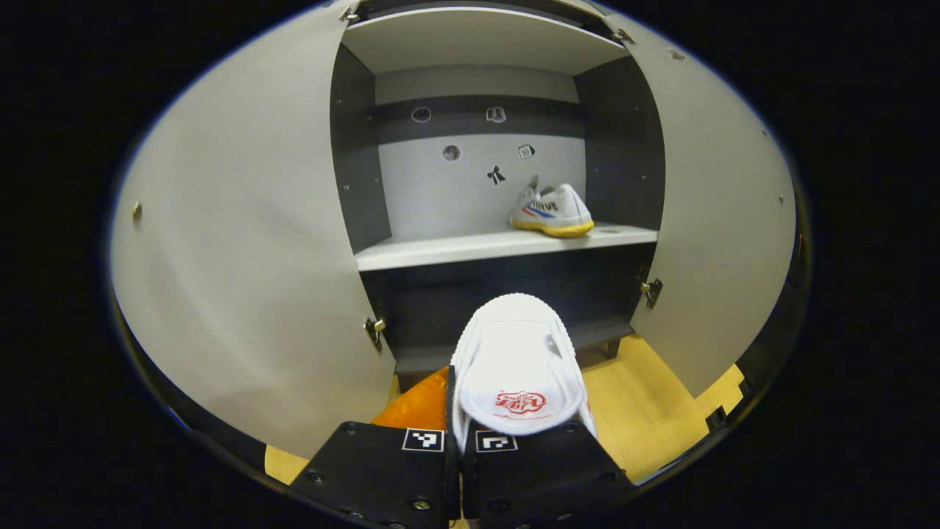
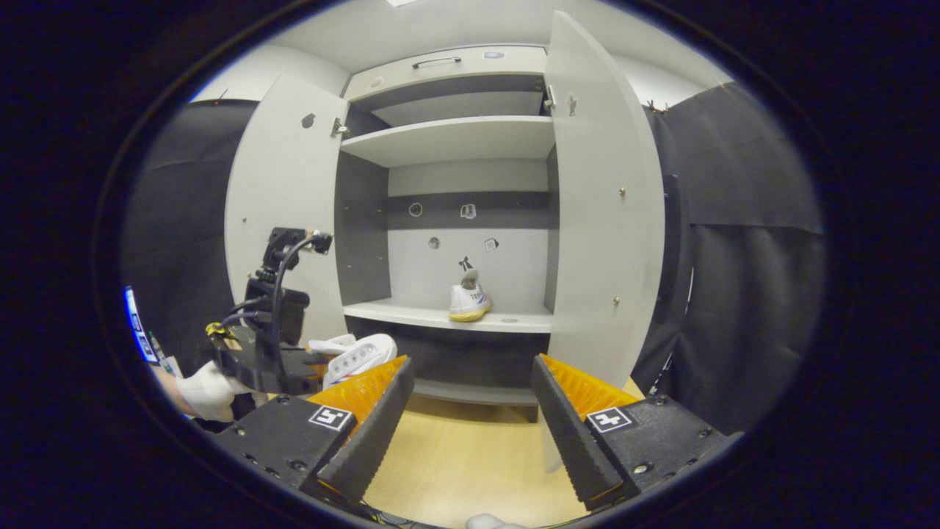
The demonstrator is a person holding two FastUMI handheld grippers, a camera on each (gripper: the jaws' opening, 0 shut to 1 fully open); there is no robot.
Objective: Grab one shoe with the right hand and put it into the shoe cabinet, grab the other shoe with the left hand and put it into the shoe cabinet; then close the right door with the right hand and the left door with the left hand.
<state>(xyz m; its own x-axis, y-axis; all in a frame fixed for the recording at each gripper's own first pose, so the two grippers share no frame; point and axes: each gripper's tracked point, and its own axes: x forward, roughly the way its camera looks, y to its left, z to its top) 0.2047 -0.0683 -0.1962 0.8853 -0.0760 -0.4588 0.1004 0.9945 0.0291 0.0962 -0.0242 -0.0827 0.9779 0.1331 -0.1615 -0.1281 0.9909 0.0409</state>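
Here the left claw (image 1: 457, 441) was pinched on the heel of a white shoe (image 1: 516, 367), held in the air before the open shoe cabinet (image 1: 477, 44), toe toward the shelves. The other shoe (image 1: 552, 211) stood on the middle shelf (image 1: 440, 252), near its right end by the back wall. The right claw (image 2: 470, 411) hung spread and empty, back from the cabinet, both the left door (image 2: 283, 206) and the right door (image 2: 598, 220) wide open.

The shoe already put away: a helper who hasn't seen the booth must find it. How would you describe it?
Look into the open shoe cabinet, at the pale middle shelf. The shoe on the shelf stands alone toward its right end, white with a yellow sole and side stripes. The other shoe is off the shelf, clamped in the left gripper.
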